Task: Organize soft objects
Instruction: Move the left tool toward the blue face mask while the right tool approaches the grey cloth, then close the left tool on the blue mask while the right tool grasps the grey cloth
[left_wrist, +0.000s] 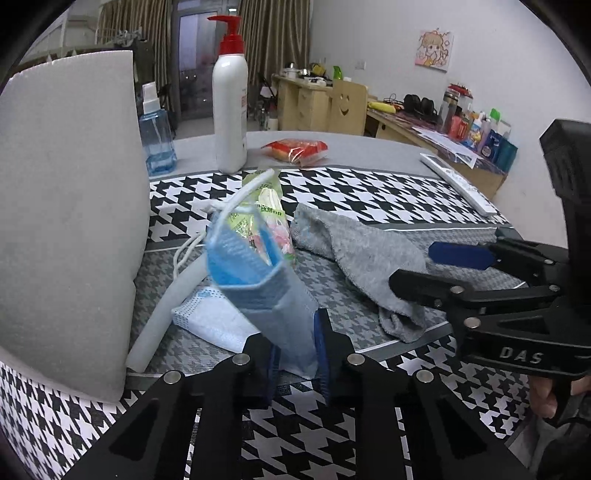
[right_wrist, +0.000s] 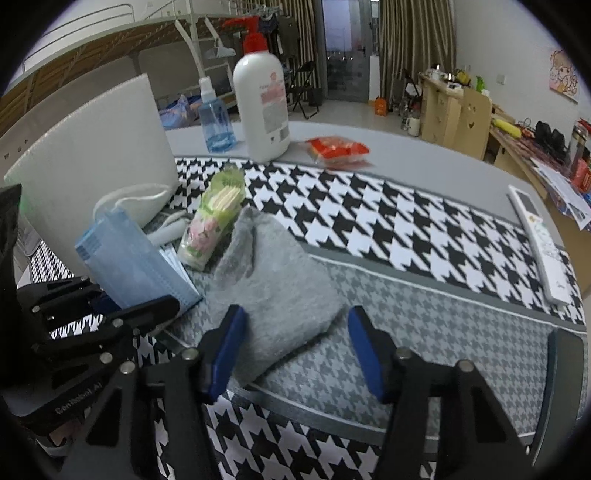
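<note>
My left gripper (left_wrist: 297, 347) is shut on a blue face mask (left_wrist: 255, 269) and holds it upright above the houndstooth cloth; it also shows in the right wrist view (right_wrist: 129, 258). A second white-blue mask (left_wrist: 210, 321) lies flat under it. A grey sock (left_wrist: 354, 258) lies on the cloth to the right. My right gripper (right_wrist: 295, 339) is open, its blue pads on either side of the sock's near end (right_wrist: 280, 288). In the left wrist view the right gripper (left_wrist: 417, 266) hovers over the sock.
A white foam block (left_wrist: 66, 206) stands at the left. A green tissue pack (right_wrist: 210, 221), a white pump bottle (right_wrist: 264, 99), a blue spray bottle (right_wrist: 216, 118), a red snack packet (right_wrist: 338, 147) and a white remote (right_wrist: 543, 243) are on the table.
</note>
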